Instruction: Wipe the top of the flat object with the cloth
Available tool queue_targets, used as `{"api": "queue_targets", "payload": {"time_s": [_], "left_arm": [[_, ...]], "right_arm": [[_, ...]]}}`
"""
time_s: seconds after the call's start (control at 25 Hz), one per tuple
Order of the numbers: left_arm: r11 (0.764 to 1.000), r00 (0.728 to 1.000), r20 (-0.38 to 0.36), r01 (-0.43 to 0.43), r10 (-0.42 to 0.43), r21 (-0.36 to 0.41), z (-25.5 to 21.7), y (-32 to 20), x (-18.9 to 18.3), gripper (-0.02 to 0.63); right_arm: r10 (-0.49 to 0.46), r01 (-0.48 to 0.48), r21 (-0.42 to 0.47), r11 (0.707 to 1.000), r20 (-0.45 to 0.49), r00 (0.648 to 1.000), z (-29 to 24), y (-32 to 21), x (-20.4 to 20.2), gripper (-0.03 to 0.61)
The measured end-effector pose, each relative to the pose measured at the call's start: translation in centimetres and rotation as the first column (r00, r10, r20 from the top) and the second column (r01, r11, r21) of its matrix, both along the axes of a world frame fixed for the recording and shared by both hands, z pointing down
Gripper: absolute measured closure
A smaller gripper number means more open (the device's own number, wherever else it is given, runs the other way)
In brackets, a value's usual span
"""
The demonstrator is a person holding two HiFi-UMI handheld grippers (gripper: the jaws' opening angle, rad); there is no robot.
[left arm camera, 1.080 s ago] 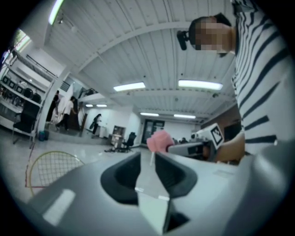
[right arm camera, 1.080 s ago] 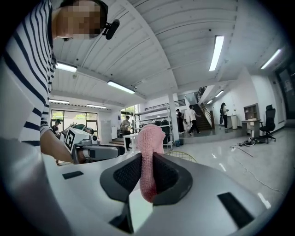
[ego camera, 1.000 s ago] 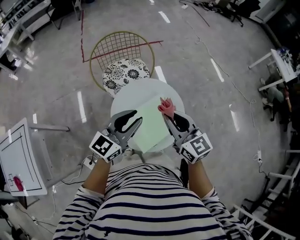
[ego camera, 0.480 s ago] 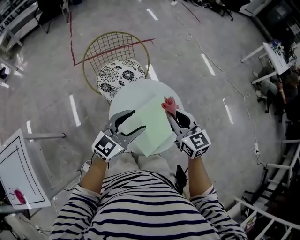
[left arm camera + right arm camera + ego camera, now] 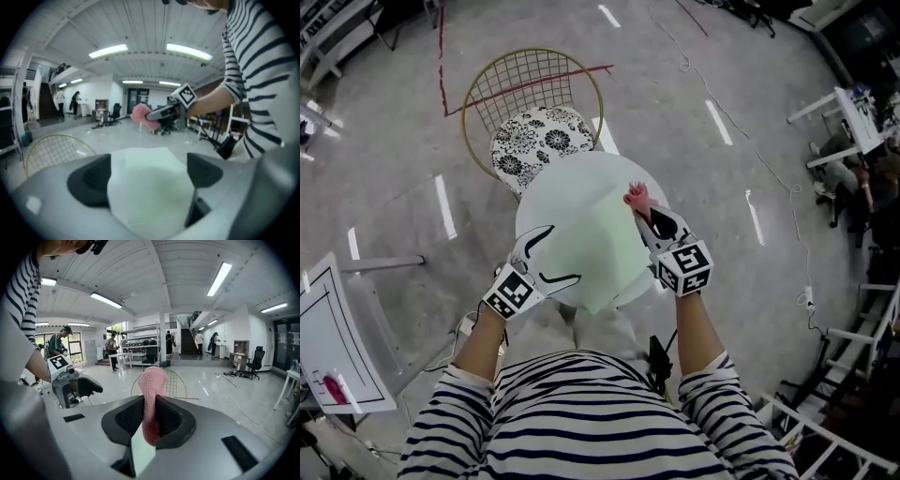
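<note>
A pale green flat sheet (image 5: 605,246) lies on a round white table (image 5: 551,192). My right gripper (image 5: 640,212) is shut on a pink knitted cloth (image 5: 635,198), which hangs over the sheet's far right corner. In the right gripper view the cloth (image 5: 151,399) stands pinched upright between the jaws. My left gripper (image 5: 563,253) is at the sheet's left edge. Its jaws have just been opening and now stand wide. In the left gripper view the sheet (image 5: 150,192) shows in the gap of the left gripper (image 5: 147,174), with no pad pressing on it.
A gold wire chair (image 5: 532,94) with a black-and-white patterned cushion (image 5: 539,138) stands just beyond the table. A white board on a stand (image 5: 328,347) is at the left. Cables (image 5: 741,150) run across the floor, and desks are at the right.
Both grippers have sunk towards the table top. The left jaws have gone from nearly closed to wide apart. The pink cloth stays in the right gripper.
</note>
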State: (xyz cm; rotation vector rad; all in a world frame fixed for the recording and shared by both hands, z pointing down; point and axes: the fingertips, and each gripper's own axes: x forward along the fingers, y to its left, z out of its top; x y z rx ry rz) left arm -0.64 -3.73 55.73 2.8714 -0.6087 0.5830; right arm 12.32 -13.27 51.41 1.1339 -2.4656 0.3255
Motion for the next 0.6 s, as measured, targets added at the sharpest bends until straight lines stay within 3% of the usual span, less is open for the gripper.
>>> {"api": "queue_targets", "payload": {"time_s": [0.2, 0.44, 0.6], "left_arm": [[0.995, 0.996, 0.078, -0.025, 0.032, -0.093, 5.2, 0.7, -0.6, 0.094], [0.987, 0.973, 0.223, -0.025, 0.060, -0.157, 10.4, 1.0, -1.0, 0.092], [0.983, 0.962, 0.265, -0.016, 0.065, -0.183, 11.9, 1.5, -1.5, 0.092]], "right_arm": [[0.014, -0.017, -0.083, 0.996, -0.036, 0.999, 4.0, -1.5, 0.7, 0.531], [0.056, -0.094, -0.218, 0.971, -0.173, 0.983, 9.6, -3.7, 2.1, 0.531], [0.095, -0.171, -0.266, 0.949, -0.277, 0.956, 12.2, -5.2, 2.8, 0.531]]}}
